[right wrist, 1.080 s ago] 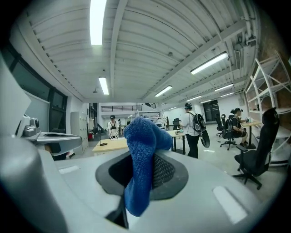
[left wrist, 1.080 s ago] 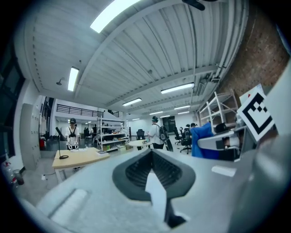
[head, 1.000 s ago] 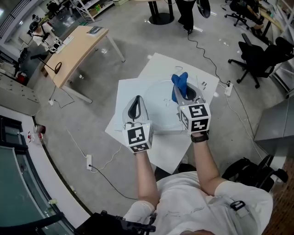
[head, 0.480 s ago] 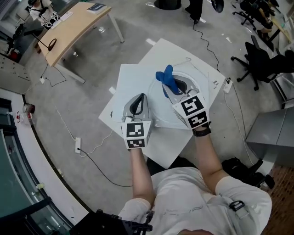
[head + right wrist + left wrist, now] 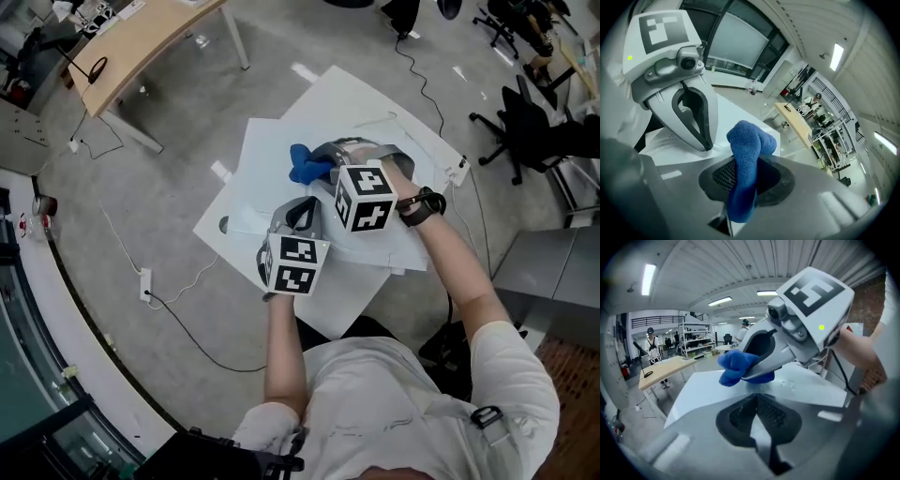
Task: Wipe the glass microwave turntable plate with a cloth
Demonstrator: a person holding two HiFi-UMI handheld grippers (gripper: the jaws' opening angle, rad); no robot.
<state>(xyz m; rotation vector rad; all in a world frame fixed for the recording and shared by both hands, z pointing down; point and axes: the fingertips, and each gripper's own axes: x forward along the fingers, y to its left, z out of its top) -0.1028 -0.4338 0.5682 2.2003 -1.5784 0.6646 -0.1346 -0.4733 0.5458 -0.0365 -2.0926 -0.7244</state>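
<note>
The glass turntable plate [image 5: 321, 190] lies on stacked white boards [image 5: 337, 103] on the floor, mostly hidden under both grippers. My right gripper [image 5: 323, 161] reaches in from the right, shut on a blue cloth [image 5: 305, 164] that rests at the plate's far left side. In the right gripper view the cloth [image 5: 747, 154] bulges up out of the jaws. My left gripper [image 5: 302, 208] sits at the plate's near edge, its jaws closed to a thin gap with a pale sliver of the plate rim between them [image 5: 757, 427]. The left gripper view shows the cloth [image 5: 740, 367] just ahead.
A wooden desk [image 5: 141, 47] stands at the far left. An office chair [image 5: 534, 112] is at the right. A power strip [image 5: 145, 284] and its cable lie on the concrete floor at the left. People stand far off in the workshop.
My right gripper has swept the blue cloth leftward across the plate and now points left. The left gripper has kept its place at the plate's near edge.
</note>
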